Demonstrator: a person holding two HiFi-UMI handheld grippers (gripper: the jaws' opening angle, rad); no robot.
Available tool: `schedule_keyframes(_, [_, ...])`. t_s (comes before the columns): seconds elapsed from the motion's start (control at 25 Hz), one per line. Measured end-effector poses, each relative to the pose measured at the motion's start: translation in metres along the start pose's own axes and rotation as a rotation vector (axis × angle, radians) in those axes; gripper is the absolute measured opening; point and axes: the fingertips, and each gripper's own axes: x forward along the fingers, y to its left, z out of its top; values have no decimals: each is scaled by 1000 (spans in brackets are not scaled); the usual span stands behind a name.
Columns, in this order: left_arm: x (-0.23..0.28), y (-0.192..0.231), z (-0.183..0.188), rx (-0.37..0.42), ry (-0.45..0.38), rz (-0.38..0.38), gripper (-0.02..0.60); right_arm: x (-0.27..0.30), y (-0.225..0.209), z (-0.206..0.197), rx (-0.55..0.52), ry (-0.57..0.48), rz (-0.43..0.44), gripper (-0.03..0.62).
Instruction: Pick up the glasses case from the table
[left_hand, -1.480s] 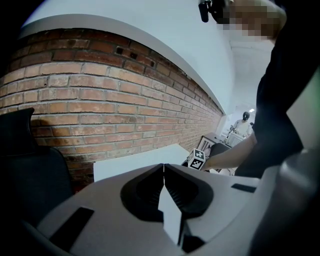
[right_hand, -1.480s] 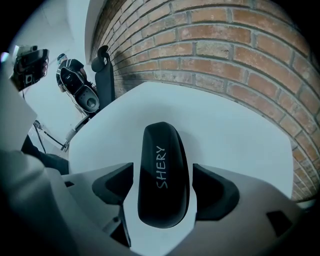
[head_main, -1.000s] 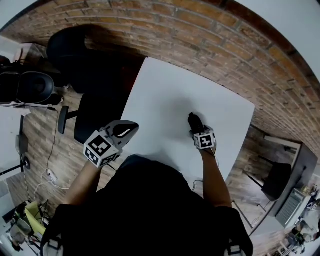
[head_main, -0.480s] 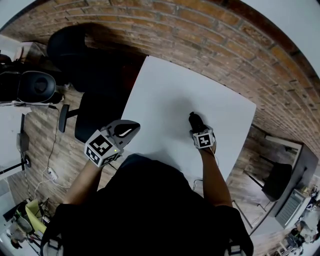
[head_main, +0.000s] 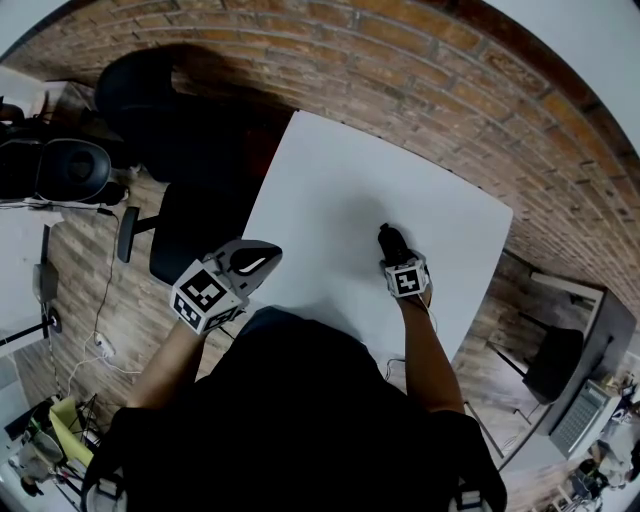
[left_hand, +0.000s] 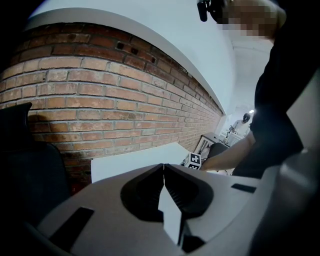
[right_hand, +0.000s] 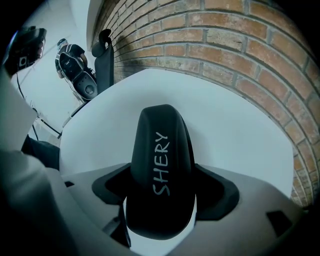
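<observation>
A black glasses case (right_hand: 161, 170) with "SHERY" printed on it sits between the jaws of my right gripper (right_hand: 162, 200), which is shut on it. In the head view the case (head_main: 390, 241) pokes out ahead of the right gripper (head_main: 397, 258), over the near right part of the white table (head_main: 330, 200). I cannot tell whether the case still touches the table. My left gripper (head_main: 252, 262) hovers at the table's near left edge; its jaws (left_hand: 163, 172) meet with nothing between them.
A brick wall (head_main: 420, 70) runs along the table's far side. A black office chair (head_main: 180, 235) stands left of the table, over wood flooring with cables (head_main: 100, 340). More dark chairs (right_hand: 75, 67) stand further left.
</observation>
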Motion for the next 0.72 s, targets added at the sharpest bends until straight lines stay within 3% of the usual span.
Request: schedule_keyframes(0.72, [-5,-4,-3,-4,-6,-6,12,0,-2,-3,22,21,-18,345])
